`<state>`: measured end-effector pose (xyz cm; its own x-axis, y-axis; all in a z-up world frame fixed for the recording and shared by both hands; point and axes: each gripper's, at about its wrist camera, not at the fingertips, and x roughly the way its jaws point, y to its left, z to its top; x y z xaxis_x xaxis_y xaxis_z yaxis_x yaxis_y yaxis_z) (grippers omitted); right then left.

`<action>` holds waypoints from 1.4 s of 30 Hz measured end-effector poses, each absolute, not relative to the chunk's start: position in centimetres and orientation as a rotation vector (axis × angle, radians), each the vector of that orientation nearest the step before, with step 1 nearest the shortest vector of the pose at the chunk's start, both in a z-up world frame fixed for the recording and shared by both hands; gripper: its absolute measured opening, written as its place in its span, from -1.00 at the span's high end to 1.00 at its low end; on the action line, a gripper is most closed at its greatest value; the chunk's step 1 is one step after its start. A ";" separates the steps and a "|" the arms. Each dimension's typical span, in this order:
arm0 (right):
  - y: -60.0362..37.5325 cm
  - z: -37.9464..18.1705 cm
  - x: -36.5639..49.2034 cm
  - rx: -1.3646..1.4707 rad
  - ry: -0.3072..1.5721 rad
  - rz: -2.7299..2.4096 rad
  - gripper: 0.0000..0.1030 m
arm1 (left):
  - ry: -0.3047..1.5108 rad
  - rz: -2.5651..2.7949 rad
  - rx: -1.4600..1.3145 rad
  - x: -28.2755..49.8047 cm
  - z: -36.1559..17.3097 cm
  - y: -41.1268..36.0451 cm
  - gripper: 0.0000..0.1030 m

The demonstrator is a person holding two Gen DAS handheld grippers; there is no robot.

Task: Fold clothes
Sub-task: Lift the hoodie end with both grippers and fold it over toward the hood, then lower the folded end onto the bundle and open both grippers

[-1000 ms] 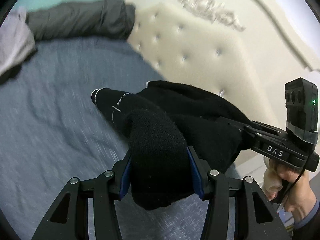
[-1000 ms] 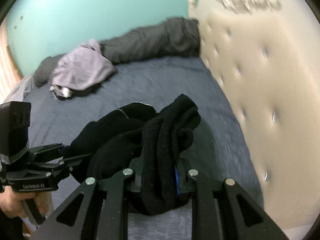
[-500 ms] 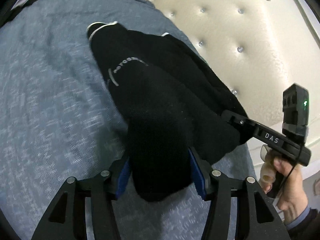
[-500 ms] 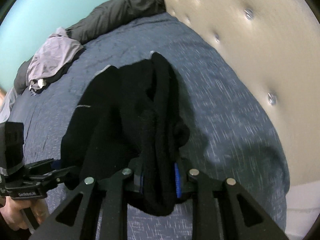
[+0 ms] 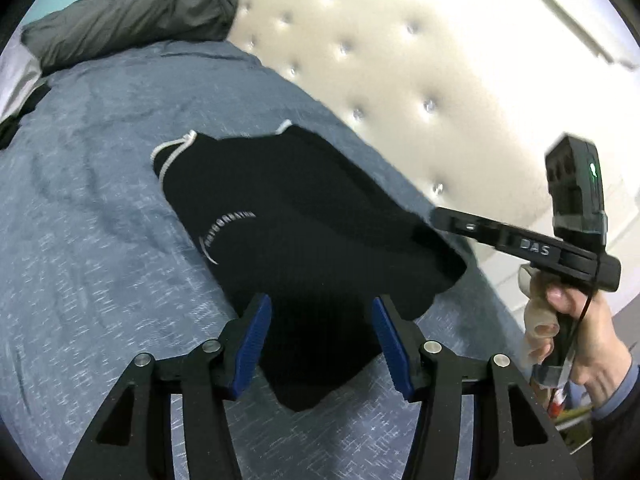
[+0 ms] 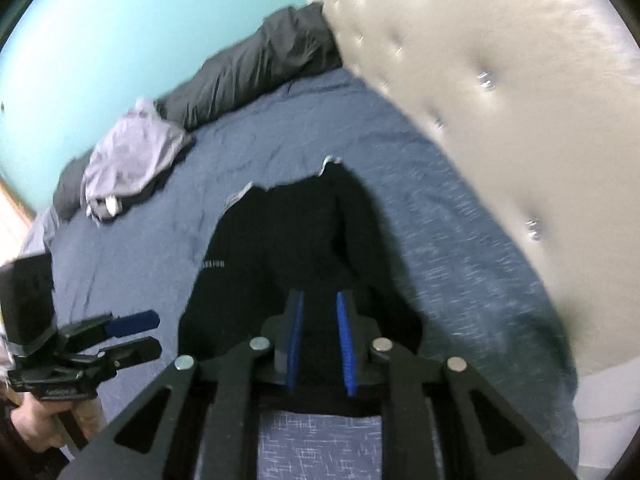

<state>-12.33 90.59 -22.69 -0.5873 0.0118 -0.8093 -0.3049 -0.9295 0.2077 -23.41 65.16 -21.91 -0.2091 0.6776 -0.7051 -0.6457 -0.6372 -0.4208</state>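
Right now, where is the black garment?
The black garment lies on the blue bed cover, beside the cream headboard, its near edge between both grippers' fingers.

Both wrist views look down closely, sharing the black garment (image 5: 304, 236) on the bed (image 5: 100, 280).

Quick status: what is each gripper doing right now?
Left gripper: open, jaws either side of the black garment.
Right gripper: open, garment released.
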 end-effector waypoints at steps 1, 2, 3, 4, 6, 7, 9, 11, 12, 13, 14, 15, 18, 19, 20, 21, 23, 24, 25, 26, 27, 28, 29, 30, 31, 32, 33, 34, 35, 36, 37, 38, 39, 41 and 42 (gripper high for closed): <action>90.4 -22.9 -12.6 -1.332 0.496 2.613 0.75 | -0.027 1.937 -1.169 -23.4 -22.3 65.6 -0.08; 90.2 -23.1 -12.9 -1.340 0.503 2.624 0.76 | -0.017 1.932 -1.186 -23.3 -22.9 65.8 -0.01; 90.0 -23.3 -13.1 -1.349 0.510 2.635 0.78 | 0.000 1.936 -1.189 -23.1 -23.4 65.8 0.03; 90.5 -24.3 -13.4 -1.364 0.517 2.596 0.84 | 0.018 1.939 -1.192 -22.9 -23.9 65.8 0.10; 91.8 -25.9 -13.3 -1.359 0.588 2.545 1.00 | 0.045 1.940 -1.189 -22.6 -24.8 65.6 0.16; 92.5 -26.7 -13.2 -1.356 0.623 2.519 1.00 | 0.054 1.938 -1.184 -22.4 -25.2 65.5 0.17; 93.6 -27.7 -12.7 -1.323 0.710 2.512 1.00 | 0.057 1.935 -1.177 -22.2 -25.5 65.4 0.18; 93.9 -28.1 -12.7 -1.313 0.740 2.506 1.00 | 0.058 1.932 -1.172 -22.1 -25.4 65.3 0.18; 94.1 -28.3 -12.6 -1.309 0.754 2.504 1.00 | 0.063 1.933 -1.170 -22.0 -25.4 65.2 0.18; 94.0 -28.0 -12.7 -1.297 0.744 2.507 1.00 | 0.073 1.935 -1.167 -22.0 -25.2 65.3 0.18; 93.8 -27.6 -12.7 -1.286 0.733 2.511 1.00 | 0.078 1.936 -1.167 -22.0 -25.1 65.4 0.17; 93.6 -27.2 -12.7 -1.274 0.722 2.514 1.00 | 0.082 1.936 -1.169 -22.1 -25.1 65.4 0.17; 93.3 -27.1 -13.6 -1.284 0.687 2.509 1.00 | 0.083 1.935 -1.171 -22.3 -25.0 65.3 0.17; 93.2 -27.0 -13.9 -1.287 0.675 2.507 1.00 | 0.081 1.936 -1.170 -22.3 -25.1 65.3 0.17; 93.1 -27.0 -14.2 -1.291 0.663 2.505 1.00 | 0.080 1.937 -1.169 -22.3 -25.1 65.4 0.17; 93.0 -26.9 -14.5 -1.294 0.652 2.503 1.00 | 0.082 1.938 -1.169 -22.4 -25.2 65.6 0.17; 92.8 -26.9 -15.0 -1.301 0.628 2.499 1.00 | 0.089 1.937 -1.166 -22.4 -25.2 65.7 0.17; 92.7 -26.8 -15.3 -1.304 0.617 2.497 1.00 | 0.089 1.933 -1.167 -22.4 -25.2 65.7 0.17; 92.6 -26.8 -15.6 -1.308 0.605 2.495 1.00 | 0.090 1.927 -1.168 -22.4 -25.2 65.7 0.17; 92.9 -26.9 -15.4 -1.293 0.630 2.487 1.00 | 0.095 1.925 -1.168 -22.4 -25.2 65.7 0.17; 93.2 -27.0 -15.2 -1.278 0.656 2.479 1.00 | 0.100 1.925 -1.167 -22.4 -25.2 65.7 0.17; 93.6 -27.2 -14.9 -1.263 0.682 2.471 1.00 | 0.104 1.925 -1.166 -22.4 -25.3 65.7 0.17; 93.9 -27.3 -14.6 -1.247 0.708 2.462 1.00 | 0.105 1.927 -1.167 -22.4 -25.3 65.7 0.17; 94.2 -27.4 -14.4 -1.232 0.733 2.453 1.00 | 0.103 1.928 -1.168 -22.5 -25.3 65.7 0.17; 94.0 -27.4 -14.1 -1.230 0.728 2.456 1.00 | 0.096 1.929 -1.173 -22.5 -25.3 65.7 0.17; 93.8 -27.3 -13.7 -1.230 0.721 2.459 1.00 | 0.089 1.929 -1.178 -22.5 -25.3 65.6 0.17; 93.6 -27.2 -13.4 -1.229 0.714 2.463 1.00 | 0.084 1.929 -1.184 -22.5 -25.3 65.5 0.17; 93.4 -27.1 -13.0 -1.228 0.708 2.466 0.99 | 0.079 1.929 -1.189 -22.5 -25.2 65.3 0.17; 93.2 -27.0 -12.7 -1.227 0.701 2.469 0.98 | 0.074 1.930 -1.191 -22.4 -25.0 65.2 0.17; 93.0 -27.0 -12.4 -1.227 0.694 2.473 0.98 | 0.069 1.932 -1.193 -22.3 -24.9 65.0 0.17; 92.8 -26.9 -12.0 -1.226 0.687 2.476 0.98 | 0.065 1.934 -1.194 -22.3 -24.7 64.9 0.17; 92.6 -26.8 -11.7 -1.225 0.681 2.479 0.98 | 0.063 1.940 -1.190 -22.1 -24.4 64.8 0.17; 92.4 -26.7 -11.3 -1.224 0.674 2.483 0.98 | 0.062 1.942 -1.184 -21.9 -24.2 64.6 0.17; 92.0 -26.5 -10.6 -1.223 0.660 2.489 0.98 | 0.080 1.942 -1.177 -21.5 -24.0 64.6 0.17; 91.8 -26.5 -10.3 -1.222 0.654 2.493 0.98 | 0.088 1.939 -1.183 -21.3 -24.1 64.7 0.17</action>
